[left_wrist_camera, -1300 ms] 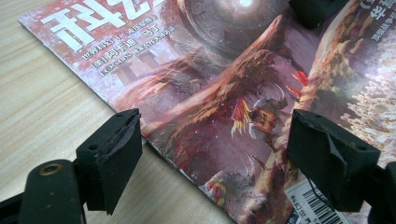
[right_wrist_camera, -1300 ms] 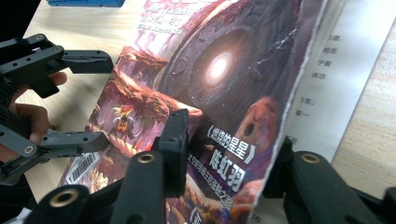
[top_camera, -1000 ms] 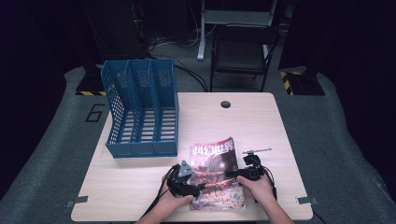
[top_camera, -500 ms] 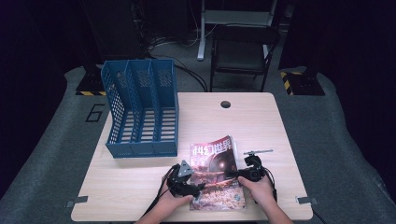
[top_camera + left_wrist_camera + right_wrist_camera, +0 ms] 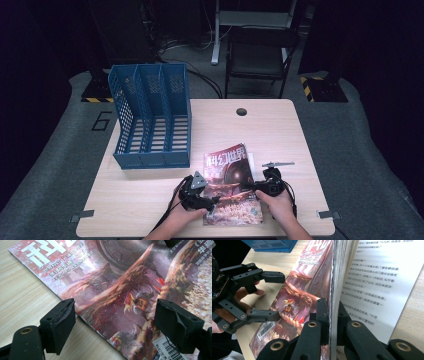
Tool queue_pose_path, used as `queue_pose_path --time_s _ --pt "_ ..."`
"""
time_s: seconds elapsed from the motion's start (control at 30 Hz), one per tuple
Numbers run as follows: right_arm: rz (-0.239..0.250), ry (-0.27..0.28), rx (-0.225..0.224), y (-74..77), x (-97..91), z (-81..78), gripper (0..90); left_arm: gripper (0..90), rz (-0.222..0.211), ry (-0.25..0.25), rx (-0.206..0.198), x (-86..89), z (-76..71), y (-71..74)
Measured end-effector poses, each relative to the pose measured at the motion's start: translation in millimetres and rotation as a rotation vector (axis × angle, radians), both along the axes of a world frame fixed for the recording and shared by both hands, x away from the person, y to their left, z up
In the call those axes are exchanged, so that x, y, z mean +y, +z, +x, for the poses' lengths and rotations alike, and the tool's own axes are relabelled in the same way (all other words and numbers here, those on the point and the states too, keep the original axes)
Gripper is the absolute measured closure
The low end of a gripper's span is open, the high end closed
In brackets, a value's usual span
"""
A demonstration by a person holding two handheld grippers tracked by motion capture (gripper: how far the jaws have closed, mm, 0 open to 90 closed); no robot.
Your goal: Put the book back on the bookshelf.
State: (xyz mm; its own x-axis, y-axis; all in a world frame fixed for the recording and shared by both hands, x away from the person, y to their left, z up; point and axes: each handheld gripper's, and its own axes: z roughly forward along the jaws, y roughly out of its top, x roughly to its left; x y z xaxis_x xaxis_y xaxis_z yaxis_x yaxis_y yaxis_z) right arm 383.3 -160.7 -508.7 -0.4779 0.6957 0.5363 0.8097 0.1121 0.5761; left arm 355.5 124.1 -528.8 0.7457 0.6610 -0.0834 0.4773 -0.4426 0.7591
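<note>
A magazine point(image 5: 230, 182) with a dark red cover lies at the table's near edge. My right gripper point(image 5: 252, 186) is at its right edge and is shut on the cover and a bundle of pages point(image 5: 331, 307). Its jaws have just been closing on them. The clamped pages stand lifted, with a printed inner page point(image 5: 374, 282) open beneath. My left gripper point(image 5: 212, 202) is open over the magazine's left edge. Its pads point(image 5: 60, 320) straddle the cover point(image 5: 120, 290) without pressing on it. The right gripper view looks across the cover to the left gripper point(image 5: 273, 296).
A blue three-slot file holder point(image 5: 152, 117) stands at the table's back left. A small metal piece point(image 5: 277, 163) lies just right of the magazine. A cable hole point(image 5: 242, 111) is near the far edge, and a chair point(image 5: 260, 55) stands behind the table.
</note>
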Motion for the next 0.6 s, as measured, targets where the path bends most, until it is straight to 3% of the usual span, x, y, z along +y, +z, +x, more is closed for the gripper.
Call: queue_pose_path --time_s 0.6 --pt "-0.010 -0.004 -0.065 4.6 2.8 -6.9 86.7 24.4 -0.003 -0.016 0.020 7.0 3.3 2.7"
